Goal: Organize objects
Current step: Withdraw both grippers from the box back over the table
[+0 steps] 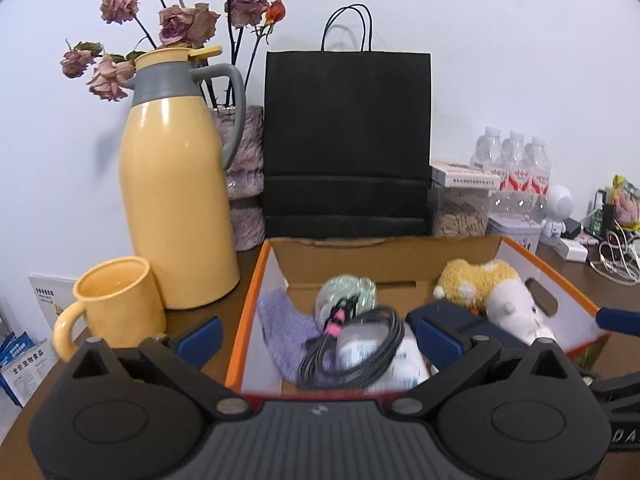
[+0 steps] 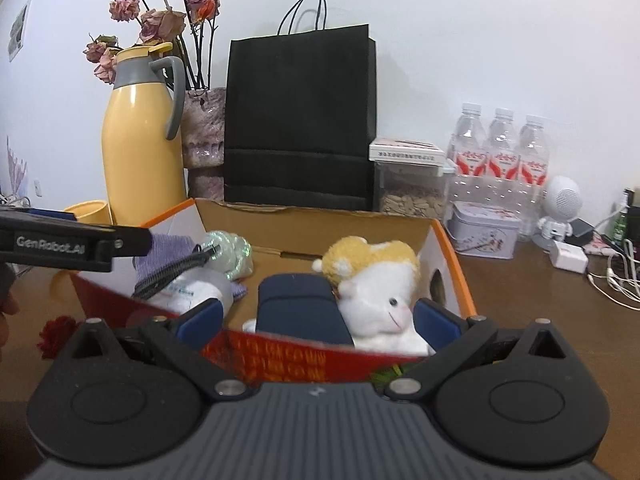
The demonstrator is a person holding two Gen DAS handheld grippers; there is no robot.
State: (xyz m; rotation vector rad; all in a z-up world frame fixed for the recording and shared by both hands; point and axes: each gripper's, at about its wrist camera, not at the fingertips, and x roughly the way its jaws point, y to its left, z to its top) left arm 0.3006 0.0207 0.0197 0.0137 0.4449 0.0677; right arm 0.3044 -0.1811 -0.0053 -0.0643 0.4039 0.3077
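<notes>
An open cardboard box [image 1: 384, 254] with orange rims sits on the brown table. It holds a purple cloth [image 1: 282, 326], a shiny ball [image 1: 348, 294], a coiled grey cable [image 1: 352, 354], a white packet [image 1: 404, 364], a dark blue case [image 2: 298, 304] and a yellow-white plush toy [image 2: 376, 284]. My left gripper [image 1: 320, 336] is open over the box's near left part, above the cable. My right gripper [image 2: 318, 318] is open at the box's near wall [image 2: 304, 360], with the blue case and plush between its fingers. Neither holds anything.
A yellow thermos [image 1: 176, 184], yellow mug [image 1: 116, 304], vase of dried roses [image 1: 244, 184] and black paper bag [image 1: 346, 140] stand behind and left of the box. A seed jar [image 2: 412, 188], water bottles [image 2: 500, 156], tin [image 2: 484, 236], small robot figure [image 2: 560, 208] and cables [image 2: 616, 276] lie right.
</notes>
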